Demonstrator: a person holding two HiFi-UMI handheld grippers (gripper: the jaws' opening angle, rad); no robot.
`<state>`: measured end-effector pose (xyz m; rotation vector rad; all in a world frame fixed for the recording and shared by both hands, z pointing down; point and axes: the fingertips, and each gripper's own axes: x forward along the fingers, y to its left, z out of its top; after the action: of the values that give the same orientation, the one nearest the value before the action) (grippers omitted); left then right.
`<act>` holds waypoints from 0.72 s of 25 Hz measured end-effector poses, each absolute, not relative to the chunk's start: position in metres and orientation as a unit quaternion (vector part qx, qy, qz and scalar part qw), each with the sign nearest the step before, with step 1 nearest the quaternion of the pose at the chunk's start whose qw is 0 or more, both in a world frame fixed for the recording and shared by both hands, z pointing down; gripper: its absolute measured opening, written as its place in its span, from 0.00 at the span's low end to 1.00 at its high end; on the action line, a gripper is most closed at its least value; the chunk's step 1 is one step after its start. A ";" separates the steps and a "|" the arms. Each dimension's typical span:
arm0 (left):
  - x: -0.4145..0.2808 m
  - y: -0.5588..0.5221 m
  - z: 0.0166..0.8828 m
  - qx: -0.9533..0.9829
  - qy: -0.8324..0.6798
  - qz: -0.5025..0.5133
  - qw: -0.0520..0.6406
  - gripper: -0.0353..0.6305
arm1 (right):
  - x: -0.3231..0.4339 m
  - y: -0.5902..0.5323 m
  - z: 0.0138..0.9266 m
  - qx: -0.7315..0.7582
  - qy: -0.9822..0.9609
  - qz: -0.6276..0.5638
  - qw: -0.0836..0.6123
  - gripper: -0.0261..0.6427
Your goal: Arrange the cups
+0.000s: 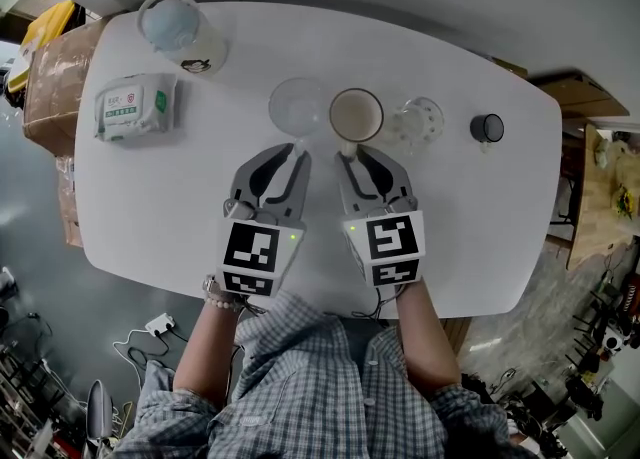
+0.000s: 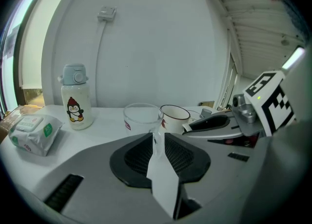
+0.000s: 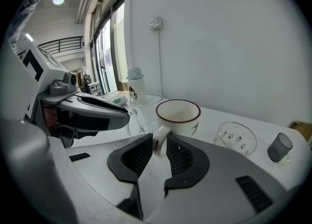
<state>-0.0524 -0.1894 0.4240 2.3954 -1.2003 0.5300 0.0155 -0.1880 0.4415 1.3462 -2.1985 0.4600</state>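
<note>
A clear glass cup (image 1: pixel 297 105) and a white mug with a red rim (image 1: pixel 356 114) stand side by side at the middle of the white table (image 1: pixel 150 207). My left gripper (image 1: pixel 298 150) sits just in front of the glass cup (image 2: pixel 141 116), its jaws nearly together on the cup's thin glass handle. My right gripper (image 1: pixel 350 150) is in front of the mug (image 3: pixel 178 115), with the mug's handle pinched between its black pads (image 3: pixel 181 155). Both cups rest upright on the table.
To the right of the mug are a patterned clear glass (image 1: pixel 421 120) and a small dark cup (image 1: pixel 487 128). A penguin bottle (image 1: pixel 182 32) and a pack of wipes (image 1: pixel 135 105) lie at the far left. Cardboard boxes stand beyond the table's left edge.
</note>
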 end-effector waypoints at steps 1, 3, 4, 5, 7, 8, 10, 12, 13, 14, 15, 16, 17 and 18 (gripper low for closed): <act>-0.053 -0.190 0.426 0.857 -0.433 0.192 0.205 0.17 | 0.015 -0.188 0.441 0.495 -0.811 0.169 0.262 0.18; -0.054 -0.190 0.430 0.852 -0.438 0.204 0.201 0.17 | 0.015 -0.185 0.439 0.493 -0.810 0.164 0.273 0.18; -0.054 -0.190 0.431 0.850 -0.440 0.209 0.199 0.17 | 0.015 -0.182 0.438 0.491 -0.810 0.162 0.277 0.18; -0.054 -0.190 0.432 0.849 -0.442 0.211 0.198 0.17 | 0.017 -0.179 0.437 0.490 -0.810 0.161 0.278 0.18; -0.054 -0.191 0.432 0.847 -0.444 0.209 0.203 0.17 | 0.024 -0.172 0.434 0.495 -0.807 0.160 0.279 0.18; -0.055 -0.192 0.433 0.846 -0.446 0.207 0.206 0.17 | 0.030 -0.170 0.433 0.502 -0.803 0.160 0.281 0.18; -0.057 -0.192 0.433 0.845 -0.449 0.204 0.209 0.17 | 0.048 -0.166 0.433 0.526 -0.786 0.158 0.286 0.18; -0.060 -0.191 0.429 0.846 -0.450 0.192 0.211 0.17 | 0.074 -0.163 0.437 0.560 -0.758 0.157 0.297 0.18; -0.061 -0.191 0.426 0.848 -0.450 0.181 0.213 0.17 | 0.087 -0.163 0.440 0.578 -0.740 0.158 0.306 0.18; -0.063 -0.190 0.423 0.849 -0.451 0.171 0.216 0.17 | 0.101 -0.162 0.444 0.594 -0.723 0.160 0.315 0.18; -0.065 -0.189 0.420 0.849 -0.452 0.163 0.219 0.17 | 0.113 -0.162 0.448 0.608 -0.707 0.164 0.322 0.18; -0.067 -0.188 0.418 0.849 -0.454 0.159 0.220 0.17 | 0.124 -0.162 0.452 0.619 -0.694 0.169 0.327 0.19; -0.069 -0.186 0.417 0.848 -0.456 0.157 0.221 0.17 | 0.131 -0.164 0.456 0.626 -0.686 0.172 0.329 0.19; -0.071 -0.184 0.417 0.847 -0.457 0.157 0.222 0.17 | 0.135 -0.166 0.459 0.628 -0.683 0.175 0.329 0.19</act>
<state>-0.0709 -0.1835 0.4168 2.3392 -1.2635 0.4332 0.1352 -0.1663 0.4591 1.6441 -1.7870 0.4587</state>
